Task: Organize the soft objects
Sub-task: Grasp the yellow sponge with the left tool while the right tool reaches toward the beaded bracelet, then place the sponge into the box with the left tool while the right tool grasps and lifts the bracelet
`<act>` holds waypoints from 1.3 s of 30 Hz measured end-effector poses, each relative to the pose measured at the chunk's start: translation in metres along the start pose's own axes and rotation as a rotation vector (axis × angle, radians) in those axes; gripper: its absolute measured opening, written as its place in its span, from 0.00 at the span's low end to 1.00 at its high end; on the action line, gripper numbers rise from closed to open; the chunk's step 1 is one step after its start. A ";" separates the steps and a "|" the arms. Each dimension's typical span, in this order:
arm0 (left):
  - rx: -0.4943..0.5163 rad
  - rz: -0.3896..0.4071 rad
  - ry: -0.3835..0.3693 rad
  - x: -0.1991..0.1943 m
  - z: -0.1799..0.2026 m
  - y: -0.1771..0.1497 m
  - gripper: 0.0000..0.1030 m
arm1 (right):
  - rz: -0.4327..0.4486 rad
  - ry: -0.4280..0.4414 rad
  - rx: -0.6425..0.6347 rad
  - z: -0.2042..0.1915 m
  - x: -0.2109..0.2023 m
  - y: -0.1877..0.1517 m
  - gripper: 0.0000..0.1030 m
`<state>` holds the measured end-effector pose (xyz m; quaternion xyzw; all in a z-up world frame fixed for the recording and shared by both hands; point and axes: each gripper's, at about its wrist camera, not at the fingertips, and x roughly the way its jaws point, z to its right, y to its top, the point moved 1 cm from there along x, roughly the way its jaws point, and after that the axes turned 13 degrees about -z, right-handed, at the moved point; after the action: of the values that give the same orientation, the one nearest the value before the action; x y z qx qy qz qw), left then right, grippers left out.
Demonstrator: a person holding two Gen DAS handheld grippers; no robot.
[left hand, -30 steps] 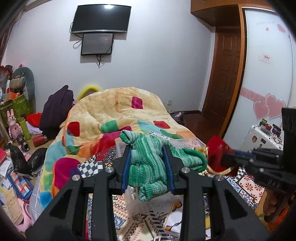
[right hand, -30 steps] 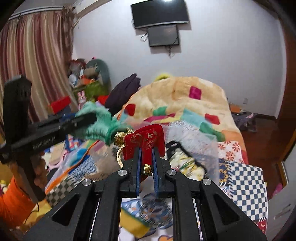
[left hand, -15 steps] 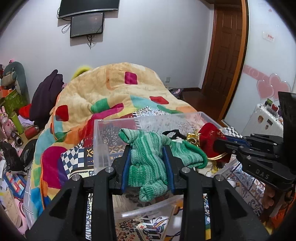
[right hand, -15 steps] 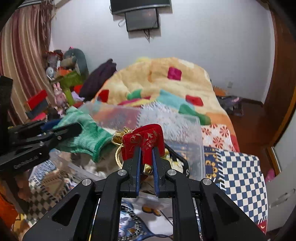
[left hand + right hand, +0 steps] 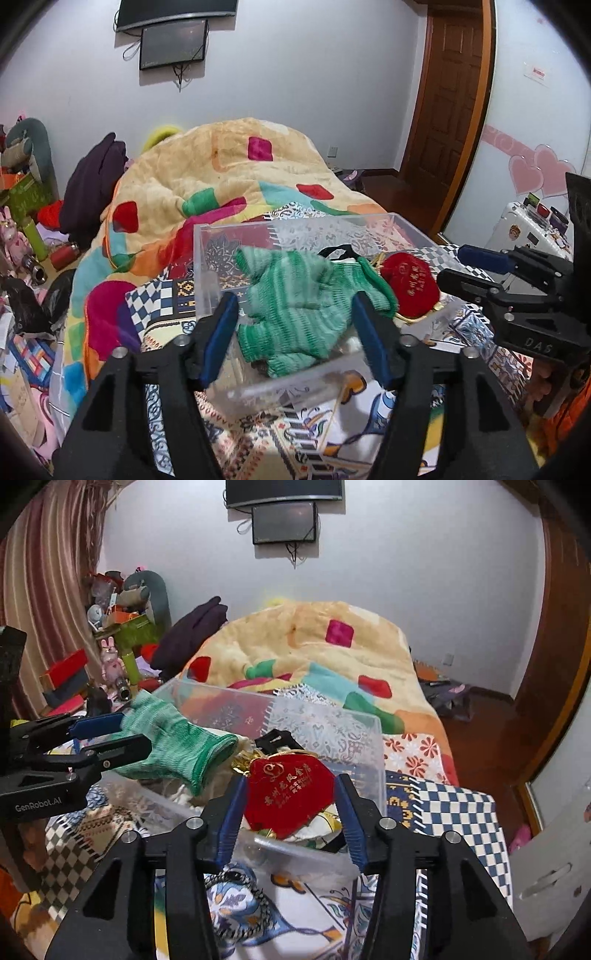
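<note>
Over the clear plastic bin point(image 5: 280, 236), both grippers' jaws spread wide; the limp, light green knit glove point(image 5: 295, 314) and red pouch point(image 5: 291, 794) at its three o'clock suit mid-body pinches.

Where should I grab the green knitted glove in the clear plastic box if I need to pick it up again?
Judging by its pose, take the green knitted glove at its bunched middle, coming straight down from above: it lies heaped on top of the clear plastic box, whose walls block the sides. The cuff end touches the red velvet pouch, so avoid it.
</note>
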<state>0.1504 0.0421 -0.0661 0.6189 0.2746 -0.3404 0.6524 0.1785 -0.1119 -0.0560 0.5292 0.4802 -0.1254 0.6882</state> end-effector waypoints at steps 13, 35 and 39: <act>0.057 -0.007 -0.015 -0.028 0.044 -0.033 0.97 | -0.028 0.021 0.009 0.012 -0.028 -0.037 0.49; 0.057 -0.207 -0.173 0.025 0.083 -0.073 0.63 | -0.172 0.129 0.070 0.021 0.003 -0.072 0.49; 0.041 -0.183 -0.171 0.018 0.072 -0.075 0.61 | -0.201 0.134 0.033 0.010 0.017 -0.066 0.49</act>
<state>0.0980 -0.0311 -0.1212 0.5731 0.2663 -0.4558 0.6268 0.1476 -0.1421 -0.1096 0.4969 0.5735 -0.1663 0.6297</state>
